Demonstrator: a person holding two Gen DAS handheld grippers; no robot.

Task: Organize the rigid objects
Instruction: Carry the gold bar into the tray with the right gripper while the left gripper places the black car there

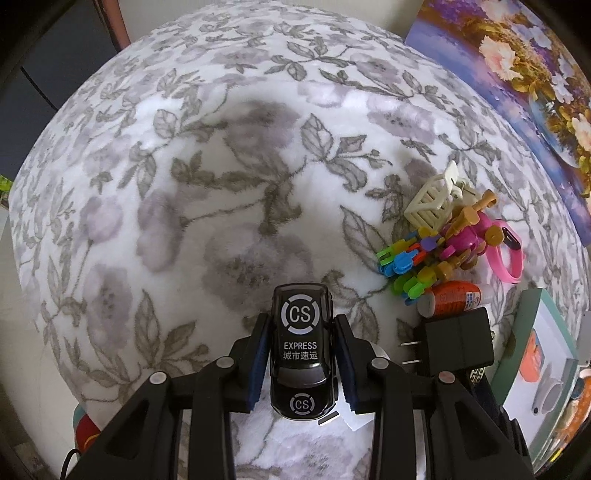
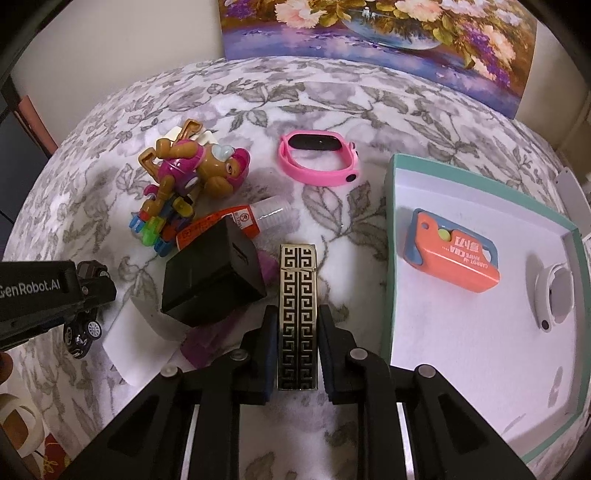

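My left gripper (image 1: pixel 303 323) is shut on a black toy car (image 1: pixel 300 373) marked "CS EXPRESS", its pads against both sides. The right wrist view shows that car (image 2: pixel 82 334) under the left gripper (image 2: pixel 105 291) at the far left. A slim black-and-gold patterned lighter (image 2: pixel 297 280) lies lengthwise in my right gripper (image 2: pixel 297 312), which is shut on it just above the floral cloth. To the right stands a teal-rimmed white box (image 2: pixel 389 221) with an orange carrot knife (image 2: pixel 454 258) and a white watch-like piece (image 2: pixel 554 299) inside.
A black charger (image 2: pixel 214 280), an orange glue bottle (image 2: pixel 236 219), a pink toy dog (image 2: pixel 199 168), colourful plastic pieces (image 2: pixel 159 229) and a pink wristband (image 2: pixel 321 158) crowd the cloth. A purple thing (image 2: pixel 207 343) lies on white paper. A flower painting (image 2: pixel 388 33) leans at the back.
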